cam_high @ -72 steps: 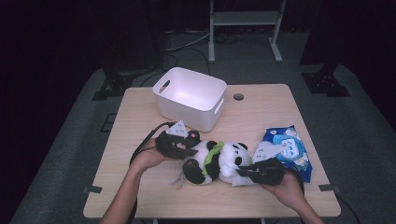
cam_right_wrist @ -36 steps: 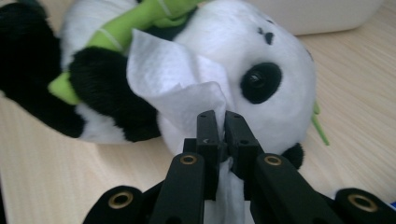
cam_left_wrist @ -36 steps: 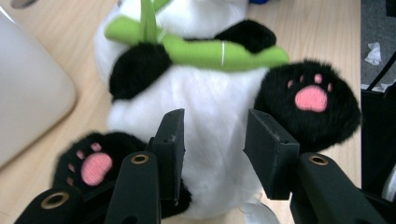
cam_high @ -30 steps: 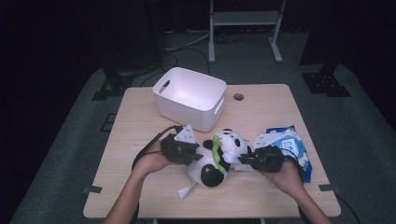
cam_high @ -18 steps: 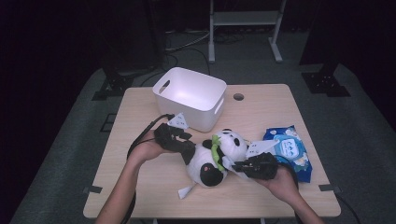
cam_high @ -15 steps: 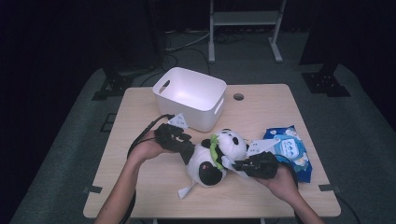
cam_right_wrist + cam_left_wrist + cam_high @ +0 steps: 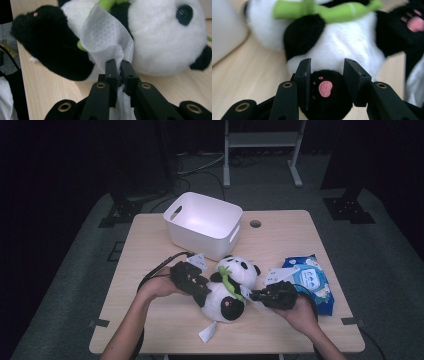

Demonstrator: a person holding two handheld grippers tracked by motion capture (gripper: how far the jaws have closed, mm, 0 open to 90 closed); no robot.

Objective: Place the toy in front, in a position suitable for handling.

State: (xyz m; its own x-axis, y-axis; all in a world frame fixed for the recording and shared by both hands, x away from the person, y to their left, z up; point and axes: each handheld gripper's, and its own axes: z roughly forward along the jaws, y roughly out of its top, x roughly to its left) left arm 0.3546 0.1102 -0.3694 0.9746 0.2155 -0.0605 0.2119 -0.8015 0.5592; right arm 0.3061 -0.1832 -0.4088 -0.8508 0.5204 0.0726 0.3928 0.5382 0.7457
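Observation:
A black-and-white plush panda (image 7: 227, 287) with a green bamboo stalk (image 7: 231, 282) lies on the wooden table (image 7: 150, 245), in front of the white bin. My left gripper (image 7: 202, 295) is shut on one of its black paws (image 7: 325, 96), the one with a pink pad. My right gripper (image 7: 254, 296) is shut on a white wet wipe (image 7: 107, 40) and presses it against the panda's body (image 7: 160, 37) from the right.
A white plastic bin (image 7: 204, 224) stands behind the panda. A blue pack of wet wipes (image 7: 310, 282) lies at the right, by my right hand. The table has a round hole (image 7: 255, 224) near its far edge. Its left half is bare wood.
The panda has been turned so its head now points toward the bin. The left gripper shifted up and left with the paw, and the right gripper moved the wipe lower along the body.

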